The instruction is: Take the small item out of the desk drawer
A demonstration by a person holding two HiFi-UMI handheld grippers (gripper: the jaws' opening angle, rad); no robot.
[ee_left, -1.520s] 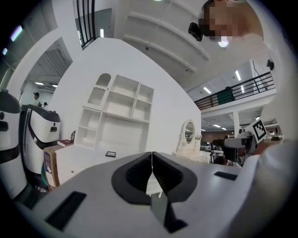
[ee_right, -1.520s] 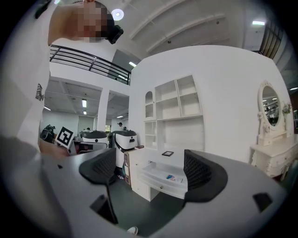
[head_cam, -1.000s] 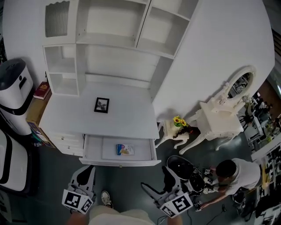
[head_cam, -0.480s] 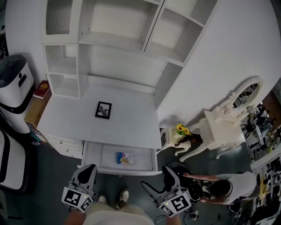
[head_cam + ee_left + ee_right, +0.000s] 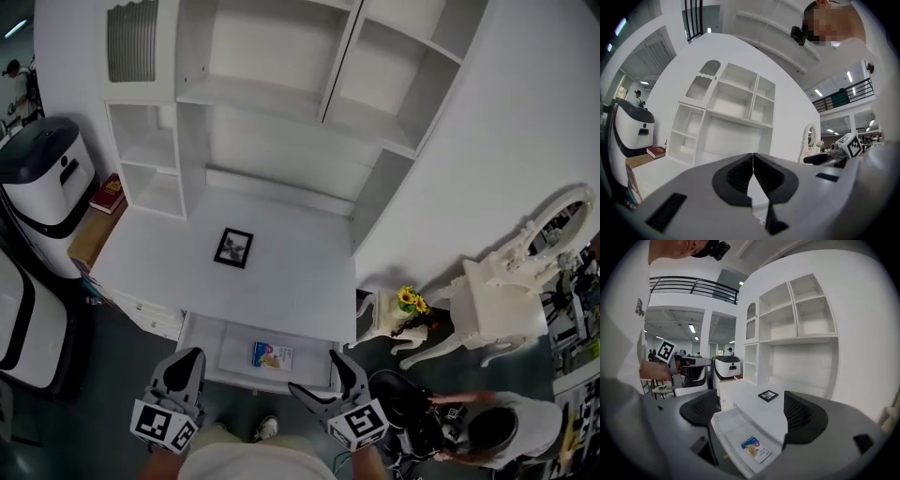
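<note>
My right gripper (image 5: pixel 322 377) hangs spread and empty just near of the open drawer (image 5: pixel 208 337) holding the small item (image 5: pixel 272 355); my left gripper (image 5: pixel 186 360) is pressed together.

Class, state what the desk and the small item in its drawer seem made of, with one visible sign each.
Desk: probably painted wood or laminate; matte white, flat panels.
Small item: likely printed card or paper; thin, flat, colourful.

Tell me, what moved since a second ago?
The right gripper has edged left, toward the open drawer, jaws apart. Nothing was grabbed. The left gripper is shut, and the small item still lies in the drawer; the picture frame hasn't moved.
</note>
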